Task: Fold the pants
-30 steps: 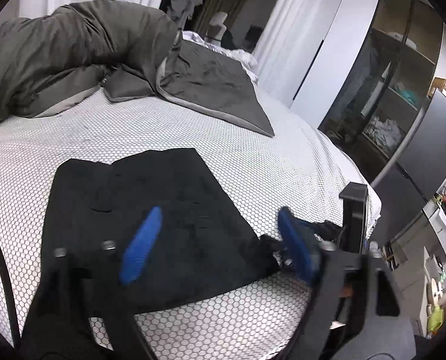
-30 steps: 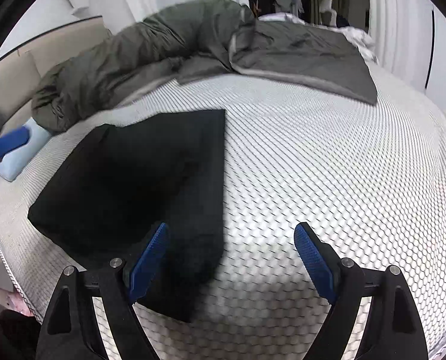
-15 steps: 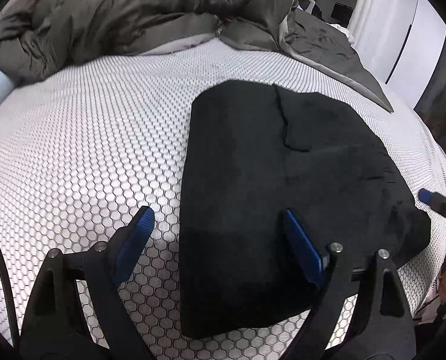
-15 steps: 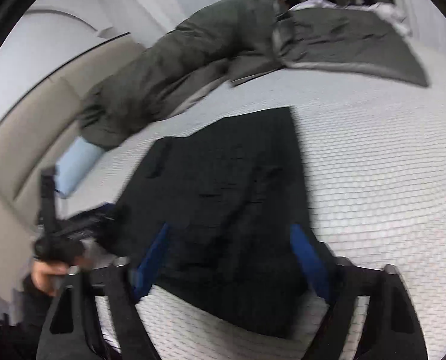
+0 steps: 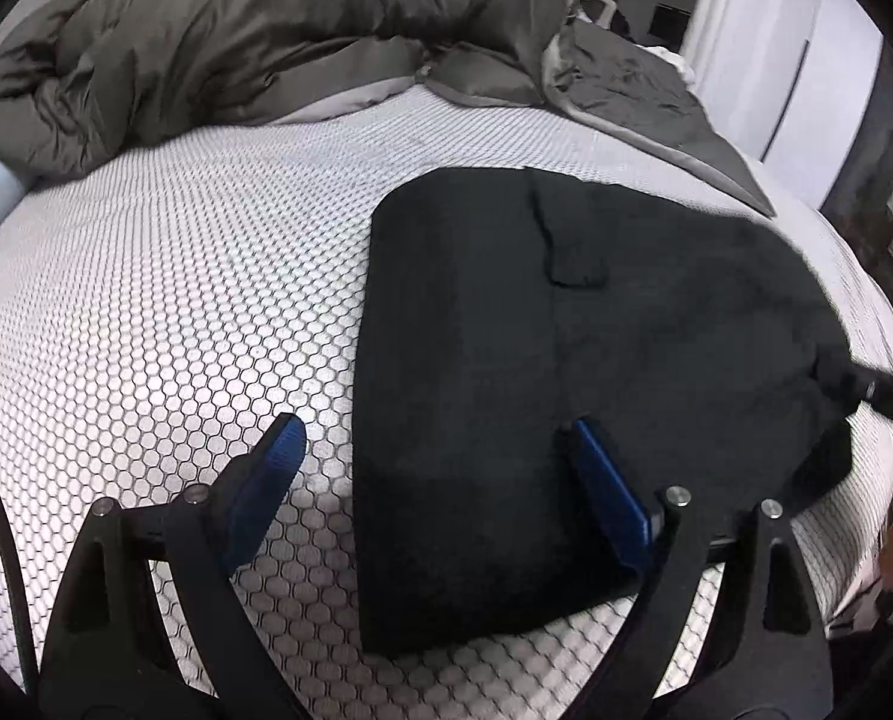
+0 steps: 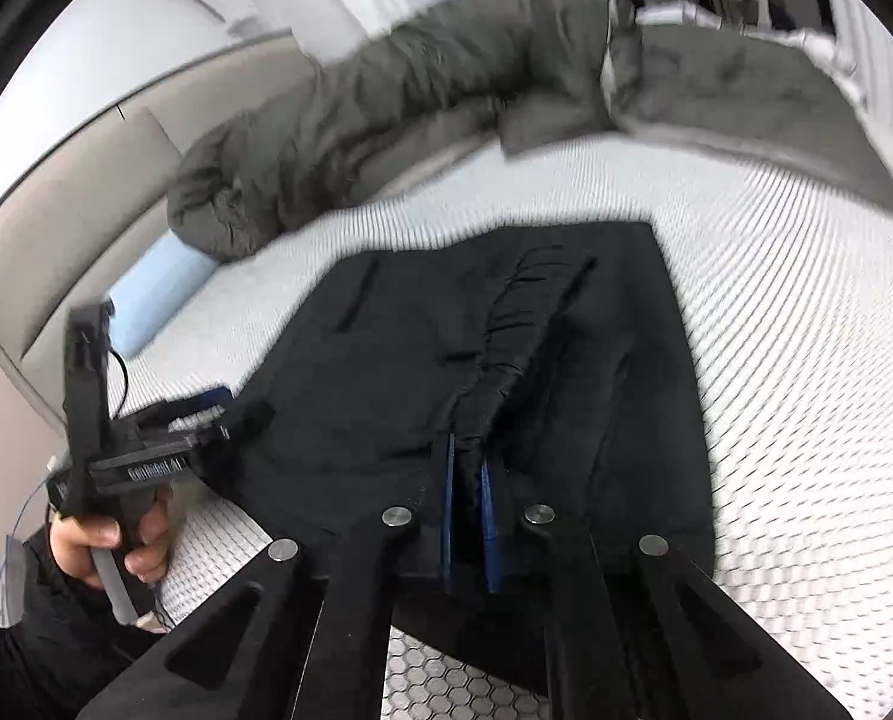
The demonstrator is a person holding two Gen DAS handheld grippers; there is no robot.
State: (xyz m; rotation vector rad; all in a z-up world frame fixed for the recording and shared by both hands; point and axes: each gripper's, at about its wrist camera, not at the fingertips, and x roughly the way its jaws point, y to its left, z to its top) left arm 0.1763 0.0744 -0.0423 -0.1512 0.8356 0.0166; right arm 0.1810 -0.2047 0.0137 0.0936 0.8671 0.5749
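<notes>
The black pants (image 5: 596, 360) lie folded into a rough rectangle on the bed (image 5: 176, 300), on its white honeycomb-patterned cover, near the front edge. In the right wrist view, a ridge of the fabric (image 6: 500, 348) is gathered and lifted along the middle of the garment.

The right tool (image 6: 467, 468) is closed on that ridge: its two blue pads (image 6: 487, 516) stand nearly together with black cloth pinched between them.

The left tool (image 5: 428, 438) is spread wide. Its left pad (image 5: 272, 468) sits over the bare bed cover just beside the pants' left edge; its right pad (image 5: 608, 492) sits over the black fabric. Whether the pads touch the surface cannot be told. No cloth is pinched between them.

In the right wrist view, a hand (image 6: 104, 534) grips the left tool's handle at the bed's left edge.

A rumpled dark grey duvet (image 5: 236, 48) is piled along the far side of the bed, well apart from the pants. A light blue pillow (image 6: 158, 294) lies at the duvet's left end.
</notes>
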